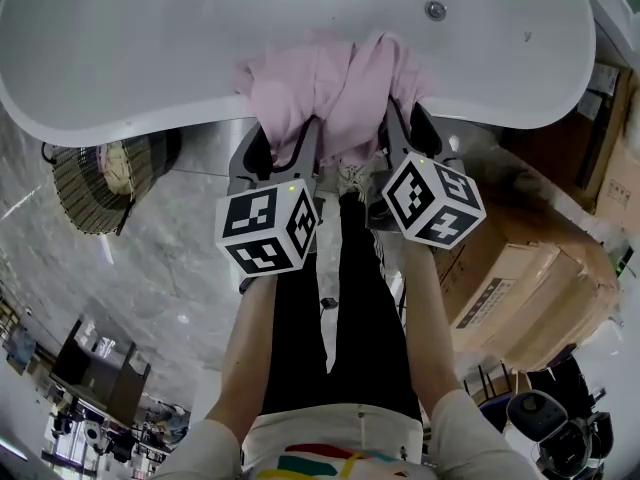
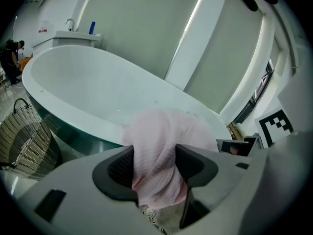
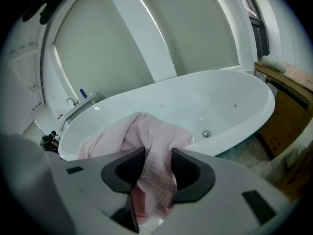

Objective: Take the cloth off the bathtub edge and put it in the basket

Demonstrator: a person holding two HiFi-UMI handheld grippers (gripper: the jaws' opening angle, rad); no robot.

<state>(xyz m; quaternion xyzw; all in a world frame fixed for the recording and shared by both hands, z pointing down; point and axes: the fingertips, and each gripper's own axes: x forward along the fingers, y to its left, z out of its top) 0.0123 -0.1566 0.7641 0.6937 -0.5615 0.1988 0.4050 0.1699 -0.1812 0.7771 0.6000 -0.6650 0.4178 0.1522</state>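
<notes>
Cloth (image 1: 330, 83) draped over bathtub edge (image 1: 130, 120), pinched tight between jaws of left gripper (image 2: 154, 166) and right gripper (image 3: 157, 168)

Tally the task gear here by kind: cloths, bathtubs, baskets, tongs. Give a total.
pink cloth: 1
bathtub: 1
wicker basket: 1
tongs: 2, left tongs and right tongs, each gripping the pink cloth
Total: 5
</notes>
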